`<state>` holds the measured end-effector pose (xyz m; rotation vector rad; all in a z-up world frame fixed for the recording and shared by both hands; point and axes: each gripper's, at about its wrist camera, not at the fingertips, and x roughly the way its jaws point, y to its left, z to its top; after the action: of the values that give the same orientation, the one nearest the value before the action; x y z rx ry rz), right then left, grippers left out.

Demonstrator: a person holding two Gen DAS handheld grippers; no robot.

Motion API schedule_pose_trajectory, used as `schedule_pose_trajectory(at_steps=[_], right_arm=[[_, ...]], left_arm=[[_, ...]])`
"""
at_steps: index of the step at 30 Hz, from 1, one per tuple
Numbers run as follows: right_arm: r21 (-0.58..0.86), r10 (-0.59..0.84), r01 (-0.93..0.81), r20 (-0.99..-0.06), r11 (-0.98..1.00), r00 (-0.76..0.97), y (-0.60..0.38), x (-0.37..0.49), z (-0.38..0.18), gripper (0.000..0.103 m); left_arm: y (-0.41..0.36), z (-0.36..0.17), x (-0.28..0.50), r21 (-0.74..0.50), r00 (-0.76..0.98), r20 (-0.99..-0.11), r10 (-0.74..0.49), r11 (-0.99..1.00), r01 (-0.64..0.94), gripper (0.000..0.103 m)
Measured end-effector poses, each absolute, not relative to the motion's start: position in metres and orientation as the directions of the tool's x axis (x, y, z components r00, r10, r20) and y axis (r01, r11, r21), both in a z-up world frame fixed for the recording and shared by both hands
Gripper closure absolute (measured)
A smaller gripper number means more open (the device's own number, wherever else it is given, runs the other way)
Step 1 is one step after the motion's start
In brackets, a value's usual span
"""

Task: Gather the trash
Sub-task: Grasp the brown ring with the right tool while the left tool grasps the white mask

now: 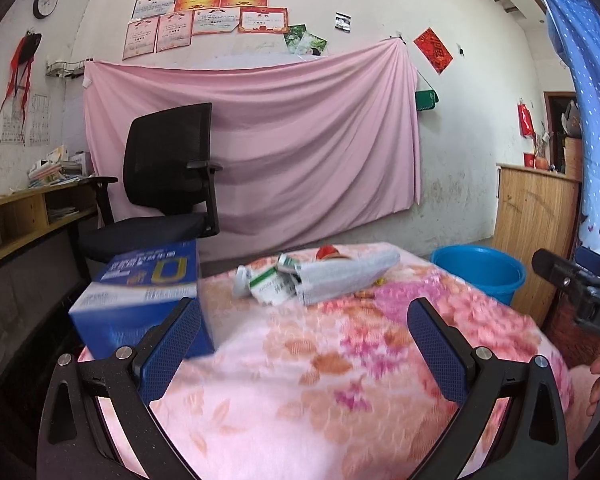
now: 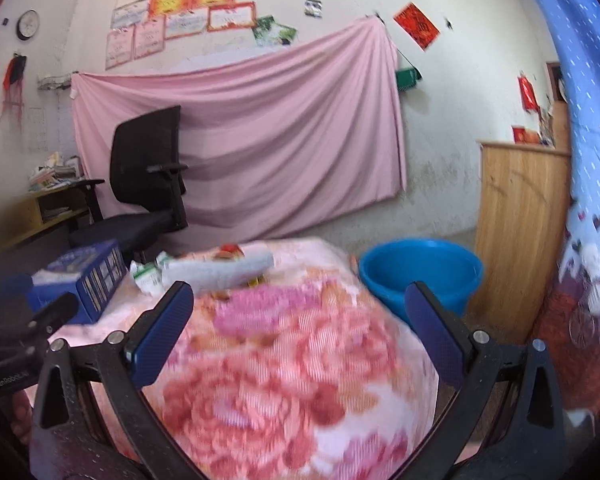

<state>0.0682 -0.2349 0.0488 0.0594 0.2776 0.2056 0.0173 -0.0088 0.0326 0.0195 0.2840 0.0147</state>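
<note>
Left wrist view: both tools, left tool and right tool, gape wide, holding nothing.

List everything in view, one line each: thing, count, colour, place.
Box: one, blue, left part of the table.
Trash pile: one cluster of white and green packets, a white padded wrapper, something red behind; far side of the table.
Table cover: one, pink floral, over the table.
Basin: one, blue, on the floor right of the table.
Office chair: one, black, behind the table.
Sheet: one, pink, hung on the wall.
Clock: one, white-faced, upper left wall.
Cabinet: one, wooden, right.
Left hand-held gripper: open, empty, over the table.
Right hand-held gripper: open, empty, over the table.
</note>
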Motion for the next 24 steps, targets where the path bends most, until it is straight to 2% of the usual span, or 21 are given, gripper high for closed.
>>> schedule_pose_trajectory(at_steps=[6,10,13,18,20,23,24], right_arm=[[0.040,0.232,-0.229,-0.172,0.973,0.957,-0.233,0.099,0.080,0.000],[0.049,0.242,-0.237,-0.153,0.970,0.958,-0.233,0.130,0.087,0.000],[0.036,0.253,-0.250,-0.169,0.968,0.953,-0.228,0.153,0.084,0.000],[0.028,0.294,-0.297,-0.258,0.955,0.920,-0.216,0.186,0.069,0.000],[0.025,0.311,-0.320,-0.315,0.947,0.897,-0.210,0.200,0.060,0.000],[0.052,0.340,-0.347,-0.386,0.936,0.857,-0.208,0.214,0.047,0.000],[0.062,0.346,-0.353,-0.415,0.933,0.841,-0.205,0.218,0.042,0.000]], left_arm=[[-0.002,0.055,0.053,0.021,0.969,-0.243,0.032,0.999,-0.028,0.002],[0.003,0.058,0.082,0.027,0.968,-0.249,0.027,0.999,-0.020,0.002],[0.008,0.052,0.103,0.021,0.956,-0.292,0.002,1.000,0.004,0.002],[0.016,0.037,0.135,-0.018,0.920,-0.391,-0.027,1.000,0.022,0.003],[0.017,0.031,0.147,-0.027,0.902,-0.430,-0.038,0.999,0.030,0.009],[0.017,0.021,0.164,-0.048,0.866,-0.495,-0.073,0.997,0.057,0.026],[0.018,0.018,0.169,-0.059,0.854,-0.513,-0.087,0.996,0.066,0.034]])
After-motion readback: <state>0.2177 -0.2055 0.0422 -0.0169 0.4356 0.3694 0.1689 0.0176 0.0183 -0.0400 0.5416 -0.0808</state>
